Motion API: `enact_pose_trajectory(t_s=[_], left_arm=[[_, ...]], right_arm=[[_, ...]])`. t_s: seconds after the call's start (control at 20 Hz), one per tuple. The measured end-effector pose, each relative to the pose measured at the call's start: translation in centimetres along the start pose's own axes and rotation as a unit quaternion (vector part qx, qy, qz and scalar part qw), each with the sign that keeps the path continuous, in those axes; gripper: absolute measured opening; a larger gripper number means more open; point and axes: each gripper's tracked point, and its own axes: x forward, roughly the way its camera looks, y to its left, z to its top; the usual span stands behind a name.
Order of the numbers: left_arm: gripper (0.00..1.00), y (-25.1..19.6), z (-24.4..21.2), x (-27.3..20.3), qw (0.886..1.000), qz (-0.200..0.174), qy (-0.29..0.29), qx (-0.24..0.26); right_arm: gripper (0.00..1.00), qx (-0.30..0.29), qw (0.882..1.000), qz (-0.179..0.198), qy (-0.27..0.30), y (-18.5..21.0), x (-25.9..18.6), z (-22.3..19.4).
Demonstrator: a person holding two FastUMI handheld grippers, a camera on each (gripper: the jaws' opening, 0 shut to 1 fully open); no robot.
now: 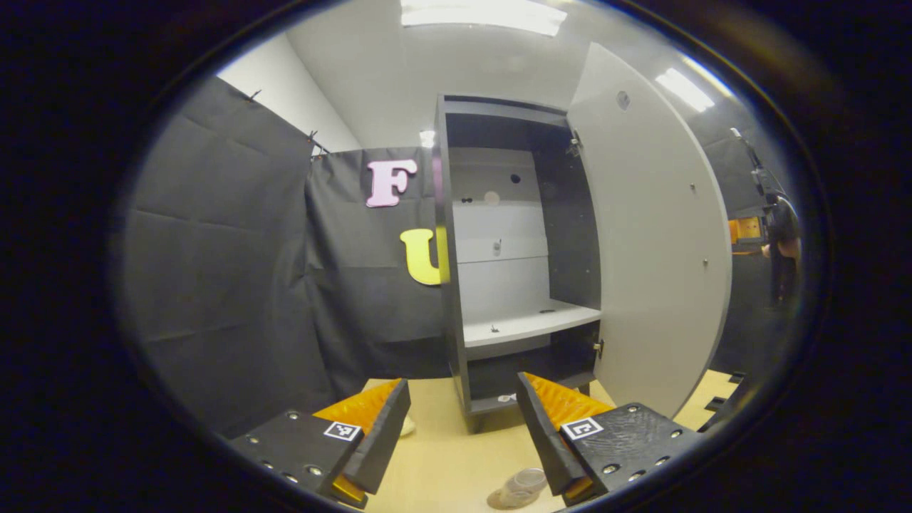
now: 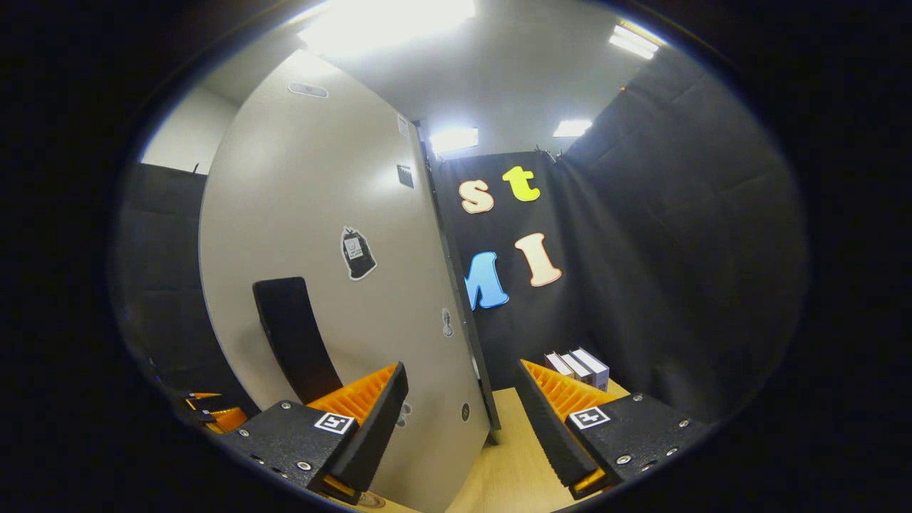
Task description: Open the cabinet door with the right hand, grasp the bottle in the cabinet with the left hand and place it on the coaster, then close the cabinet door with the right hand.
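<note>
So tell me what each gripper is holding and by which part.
Nothing is held: the left gripper and right gripper are both open, fingers apart.

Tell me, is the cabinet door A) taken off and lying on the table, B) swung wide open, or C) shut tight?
B: in the left gripper view the cabinet door stands swung out to the side on its hinges, so you can look straight into the cabinet and see its bare shelf.

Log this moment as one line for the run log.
door: open | cabinet: shelf bare | bottle: on table by left gripper, open | right gripper: open, at door edge
</note>
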Motion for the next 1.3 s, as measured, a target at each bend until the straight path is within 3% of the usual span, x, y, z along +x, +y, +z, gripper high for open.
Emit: enact_pose_trajectory(t_s=[0.2, 0.35, 0.45, 0.55, 0.6, 0.8, 1.1, 1.2, 1.25, 1.3], left_arm=[[0.86, 0.5, -0.9, -0.4, 1.000, 0.003, 0.007, -0.011], [0.91, 0.9, -0.6, 0.0, 1.000, 0.011, 0.006, -0.014], [0.86, 1.3, 0.0, 0.1, 1.000, 0.019, 0.007, -0.011], [0.91, 0.9, 1.1, 0.1, 1.000, 0.020, 0.001, -0.011], [0.86, 0.6, 1.3, 0.1, 1.000, 0.023, 0.001, -0.011], [0.86, -0.2, 1.5, 0.5, 0.999, 0.037, 0.003, -0.014], [0.86, 0.9, 0.7, 1.2, 0.995, 0.068, 0.019, -0.065], [0.86, 1.8, 1.0, 1.0, 0.995, 0.078, 0.018, -0.064], [0.91, 2.4, 1.2, 0.8, 0.994, 0.087, 0.017, -0.057], [0.86, 2.5, 1.4, 1.0, 0.994, 0.090, 0.014, -0.052]], right_arm=[[0.94, -0.007, 1.000, 0.011, 0.001, 1.9, 0.6, -0.3], [0.94, -0.008, 0.999, 0.042, 0.005, 4.3, 1.5, -0.6], [0.94, 0.005, 0.998, 0.063, 0.005, 5.7, 2.8, -1.1], [0.93, 0.016, 0.997, 0.081, 0.011, 7.1, 4.3, -1.7], [0.93, 0.019, 0.995, 0.092, 0.013, 8.0, 4.9, -1.9], [0.93, 0.020, 0.991, 0.132, 0.032, 11.8, 7.0, -2.9], [0.95, -0.009, 0.983, 0.171, 0.068, 15.0, 7.0, -5.9], [0.95, -0.019, 0.981, 0.180, 0.075, 15.7, 6.5, -6.7], [0.95, -0.029, 0.980, 0.182, 0.076, 15.9, 6.4, -7.1], [0.95, -0.039, 0.980, 0.181, 0.078, 16.0, 6.3, -7.3]])
